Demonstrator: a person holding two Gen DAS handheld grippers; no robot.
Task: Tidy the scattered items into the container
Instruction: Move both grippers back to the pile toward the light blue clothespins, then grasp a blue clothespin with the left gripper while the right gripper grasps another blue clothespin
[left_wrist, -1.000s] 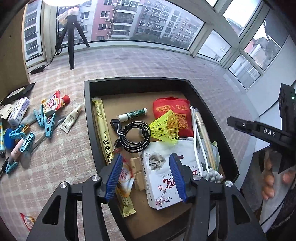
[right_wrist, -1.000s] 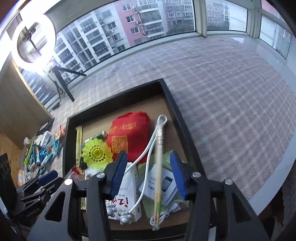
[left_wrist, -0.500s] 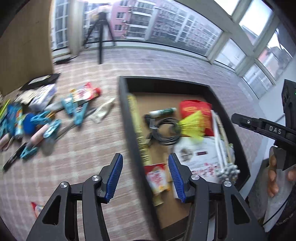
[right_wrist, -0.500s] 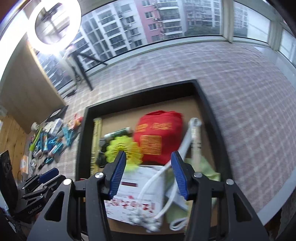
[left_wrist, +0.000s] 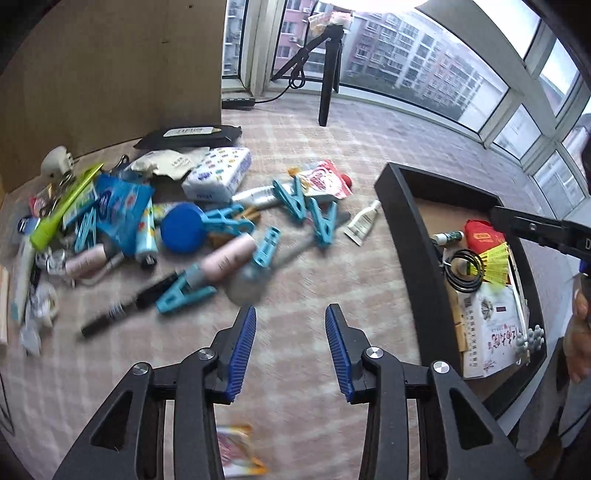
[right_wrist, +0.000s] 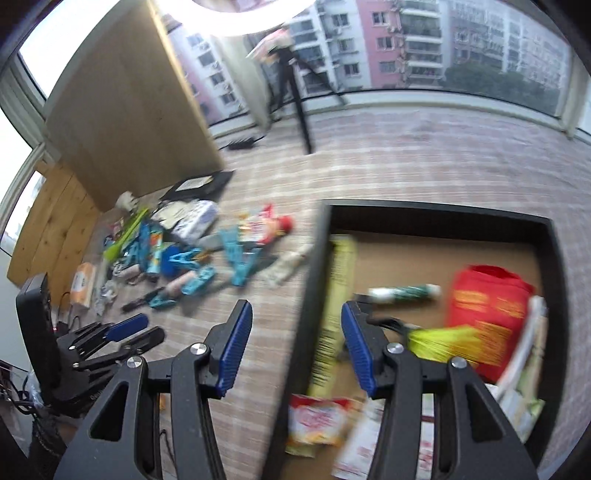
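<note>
Moved: both grippers have swung off the tray toward the pile; left jaws have just been closing, nothing between them.
Left view, gripper: left gripper (left_wrist: 290, 347) empty, jaws apart, over bare carpet just short of the pile.
Left view, items: blue clips (left_wrist: 186, 293), pink tube (left_wrist: 229, 260), pouch (left_wrist: 323, 181) scattered on carpet (left_wrist: 295, 147), left of tray (left_wrist: 400, 229).
Right view, gripper: right gripper (right_wrist: 295, 345) empty, jaws apart, straddling the tray's left wall.
Right view, tray: part filled; red bag (right_wrist: 487, 299), pen (right_wrist: 402, 291) inside.
Risk: items overlap, so a pinch may drag neighbours; the two grippers sit close and could clash.
</note>
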